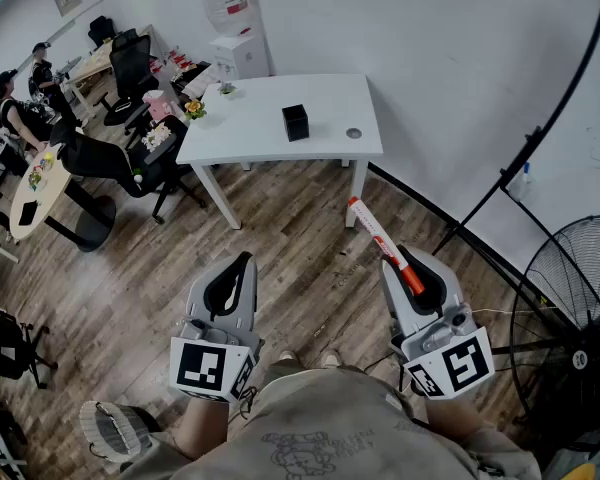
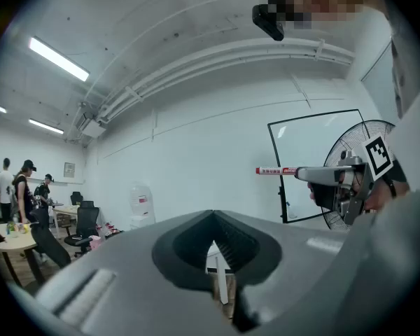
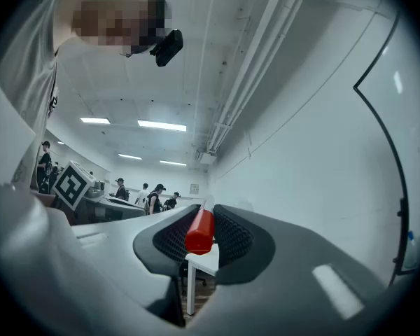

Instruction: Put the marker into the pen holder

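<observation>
Clamping the marker near its red end, the right gripper has its jaws closed on the barrel, whose white length sticks out forward and slightly left. The left gripper hangs beside it with jaws together and nothing between them. Well ahead, the black pen holder stands upright on the white desk, left of the marker's line, so the right side likely has to carry it forward and tip it upright.

Your right gripper: jaws clamped on marker, red end toward camera. White table visible low through jaw gap. People standing in left background
</observation>
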`<control>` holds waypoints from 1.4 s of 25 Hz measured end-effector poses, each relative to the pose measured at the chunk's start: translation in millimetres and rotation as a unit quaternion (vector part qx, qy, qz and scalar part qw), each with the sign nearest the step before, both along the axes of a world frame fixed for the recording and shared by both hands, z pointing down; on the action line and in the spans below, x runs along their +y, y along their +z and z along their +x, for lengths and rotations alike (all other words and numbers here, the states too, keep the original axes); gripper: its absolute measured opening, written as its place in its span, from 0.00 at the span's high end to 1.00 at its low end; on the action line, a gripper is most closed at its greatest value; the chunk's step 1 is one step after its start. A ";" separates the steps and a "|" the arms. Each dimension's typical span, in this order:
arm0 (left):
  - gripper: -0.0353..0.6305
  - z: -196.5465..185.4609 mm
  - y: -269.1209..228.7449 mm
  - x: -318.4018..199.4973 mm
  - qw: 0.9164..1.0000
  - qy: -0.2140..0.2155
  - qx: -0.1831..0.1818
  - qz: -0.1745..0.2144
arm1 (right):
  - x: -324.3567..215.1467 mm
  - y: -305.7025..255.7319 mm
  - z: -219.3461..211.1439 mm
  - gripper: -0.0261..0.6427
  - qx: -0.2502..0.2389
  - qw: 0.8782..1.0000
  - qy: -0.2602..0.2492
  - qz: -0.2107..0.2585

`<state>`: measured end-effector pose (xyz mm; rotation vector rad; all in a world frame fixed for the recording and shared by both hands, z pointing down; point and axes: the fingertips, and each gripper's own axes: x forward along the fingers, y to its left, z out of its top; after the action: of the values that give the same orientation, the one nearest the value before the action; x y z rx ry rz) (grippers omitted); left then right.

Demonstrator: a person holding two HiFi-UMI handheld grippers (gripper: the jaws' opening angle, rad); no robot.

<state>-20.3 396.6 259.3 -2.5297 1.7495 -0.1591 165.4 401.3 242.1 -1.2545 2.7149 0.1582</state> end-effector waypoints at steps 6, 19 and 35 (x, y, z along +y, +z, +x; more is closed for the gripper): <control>0.95 4.7 -0.1 -0.2 1.000 -0.001 -0.002 0.000 | -2.7 1.1 8.3 0.81 -0.014 1.000 0.000 -0.012; 0.95 25.4 9.9 -5.5 1.000 0.001 -0.011 -0.009 | -8.0 18.2 18.1 0.81 -0.002 1.000 -0.016 -0.026; 0.95 29.6 14.0 -40.1 0.999 0.002 -0.051 -0.008 | -51.3 30.0 18.9 0.81 0.003 0.999 -0.020 -0.044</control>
<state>9.2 356.5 273.3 -2.4881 1.7131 -0.2975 184.3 350.0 272.1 -1.2234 2.7782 0.0391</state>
